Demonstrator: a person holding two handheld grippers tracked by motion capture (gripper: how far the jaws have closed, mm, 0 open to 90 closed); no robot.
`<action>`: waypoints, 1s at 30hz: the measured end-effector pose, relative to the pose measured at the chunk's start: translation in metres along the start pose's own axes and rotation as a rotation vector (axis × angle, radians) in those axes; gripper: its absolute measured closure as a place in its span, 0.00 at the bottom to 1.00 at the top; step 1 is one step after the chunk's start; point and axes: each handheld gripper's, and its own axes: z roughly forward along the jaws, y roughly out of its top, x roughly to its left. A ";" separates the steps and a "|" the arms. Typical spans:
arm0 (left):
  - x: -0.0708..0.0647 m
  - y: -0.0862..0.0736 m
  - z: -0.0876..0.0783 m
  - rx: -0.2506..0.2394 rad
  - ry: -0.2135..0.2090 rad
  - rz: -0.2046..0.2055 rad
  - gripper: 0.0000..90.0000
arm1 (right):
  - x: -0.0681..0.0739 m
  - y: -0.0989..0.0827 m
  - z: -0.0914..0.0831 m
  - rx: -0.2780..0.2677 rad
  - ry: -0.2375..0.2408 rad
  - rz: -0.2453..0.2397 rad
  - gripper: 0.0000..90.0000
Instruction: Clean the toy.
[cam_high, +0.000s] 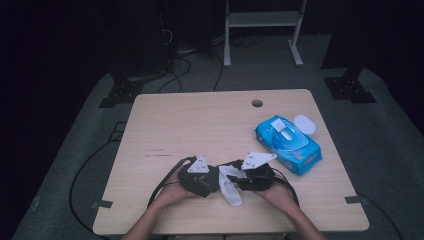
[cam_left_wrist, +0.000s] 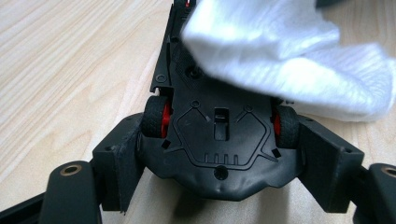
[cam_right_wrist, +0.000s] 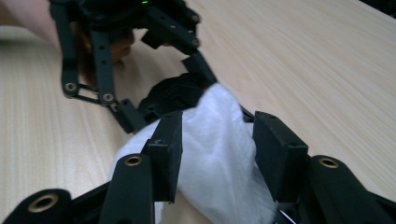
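- The left gripper (cam_high: 212, 181) was clamped on a small black plastic toy car with red wheel hubs (cam_left_wrist: 219, 140), its pads pressing on the rear wheels at both sides; the car was turned underside up, just above the pale wooden counter (cam_high: 200, 125).
- A crumpled white wet wipe (cam_right_wrist: 215, 149) lay draped over the front of the toy car and hung down toward the counter near its front edge, between the two hands.
- The right gripper (cam_right_wrist: 217, 140) stood with its jaws apart, the wipe lying between them; the pads looked to sit beside the cloth rather than press it, so it was loose, not gripped.
- In the high view the two grippers met close together, the right gripper (cam_high: 240, 177) touching the wipe (cam_high: 231, 186).
- A blue soft pack of wet wipes with its white lid flipped open (cam_high: 288, 144) lay well apart at the counter's right side.
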 end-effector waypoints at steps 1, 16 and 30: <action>0.000 0.000 0.000 -0.001 -0.001 0.000 0.27 | 0.003 0.000 0.004 0.002 0.010 -0.014 0.57; -0.001 0.000 0.001 0.000 0.000 0.011 0.27 | 0.009 -0.006 0.029 0.032 -0.029 -0.045 0.83; -0.001 0.001 0.002 -0.002 0.002 0.021 0.27 | 0.024 0.001 0.038 0.028 0.037 -0.055 0.92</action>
